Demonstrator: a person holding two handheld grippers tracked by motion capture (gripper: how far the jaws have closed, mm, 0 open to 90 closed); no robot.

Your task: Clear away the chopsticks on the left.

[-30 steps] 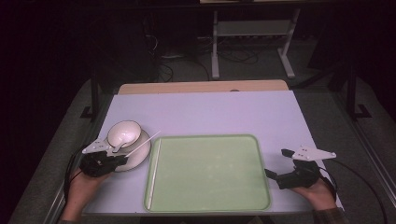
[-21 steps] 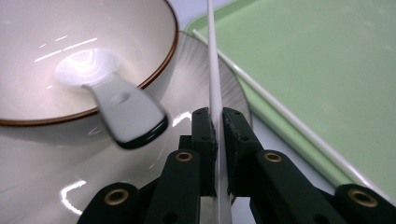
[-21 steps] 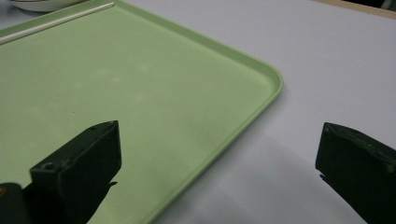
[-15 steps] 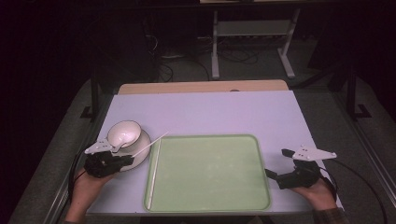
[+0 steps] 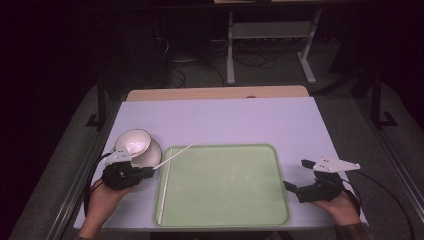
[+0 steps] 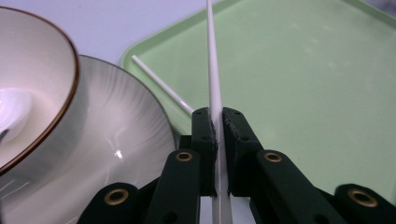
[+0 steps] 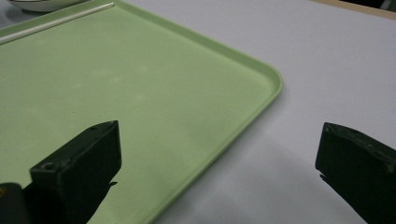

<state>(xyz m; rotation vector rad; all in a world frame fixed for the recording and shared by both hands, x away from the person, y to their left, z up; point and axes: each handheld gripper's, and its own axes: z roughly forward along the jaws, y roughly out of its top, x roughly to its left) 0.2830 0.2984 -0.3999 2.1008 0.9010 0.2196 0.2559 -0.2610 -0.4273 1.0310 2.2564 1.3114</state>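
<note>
Chopstick in your left tool: your left tool (image 6: 218,123) is clamped on a white chopstick (image 6: 212,70); the left gripper view shows its pads pressed flat against the stick on both sides.
Axis: in the high view the held chopstick (image 5: 172,158) slants from the left tool (image 5: 150,171) up and to the right, its free tip over the near-left corner of the green tray (image 5: 225,220).
Second chopstick: it lies on the tray along its left edge (image 5: 163,192), long axis running near to far; in the left gripper view it passes behind the jaws (image 6: 161,84).
Bowl: the high view shows a white bowl (image 5: 134,142) on a plate (image 5: 152,150) just left of the tray, on the desk (image 5: 225,120); close up you see the bowl's brown rim (image 6: 70,60).
Right tool: your right tool (image 7: 219,158) stands wide open, holding nothing, over the tray's right edge (image 7: 261,100).
</note>
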